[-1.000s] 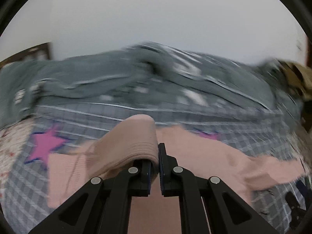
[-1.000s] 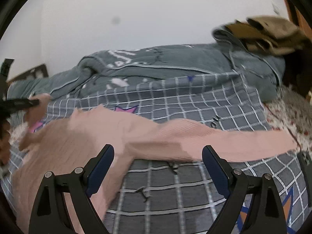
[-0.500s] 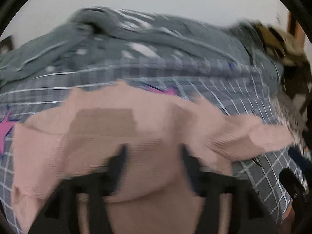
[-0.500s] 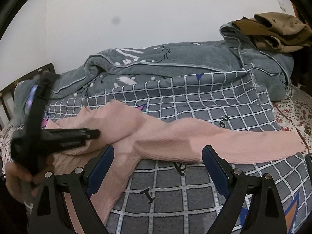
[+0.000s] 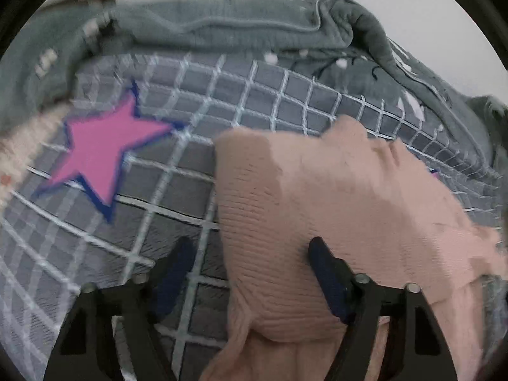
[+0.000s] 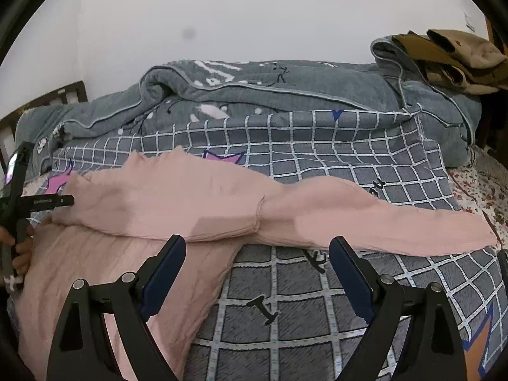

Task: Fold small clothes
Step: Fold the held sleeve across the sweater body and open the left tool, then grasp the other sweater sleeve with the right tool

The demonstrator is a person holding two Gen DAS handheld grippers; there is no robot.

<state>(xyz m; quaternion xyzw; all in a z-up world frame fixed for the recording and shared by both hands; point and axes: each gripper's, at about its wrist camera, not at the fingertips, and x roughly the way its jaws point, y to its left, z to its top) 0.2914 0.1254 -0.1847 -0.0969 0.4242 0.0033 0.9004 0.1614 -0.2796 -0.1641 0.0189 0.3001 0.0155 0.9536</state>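
Note:
A pink ribbed sweater (image 6: 177, 203) lies across the grey checked sheet (image 6: 317, 146). One sleeve (image 6: 397, 225) stretches out to the right; the other is folded over the body. In the left wrist view my left gripper (image 5: 250, 247) hovers low over the sweater's (image 5: 317, 206) left edge. Its jaws are closing with that edge between them, and the pads (image 5: 327, 273) do not press it. My right gripper (image 6: 257, 243) stands wide open above the sweater's lower fold, holding nothing. The right wrist view also shows the left gripper (image 6: 19, 197) at the far left, held by a hand (image 6: 19, 254).
A bunched grey quilt (image 6: 285, 95) lies along the wall behind the sheet. Brown clothes (image 6: 451, 57) are piled at the back right. A floral bedsheet (image 6: 476, 184) shows at the right edge and a dark headboard (image 6: 47, 95) at the far left. A pink star (image 5: 101, 158) marks the sheet.
The left gripper, shut on a raised pink sleeve a second ago, carried it over the sweater, let go, and swung down to the garment's left edge. The right gripper drifted slightly.

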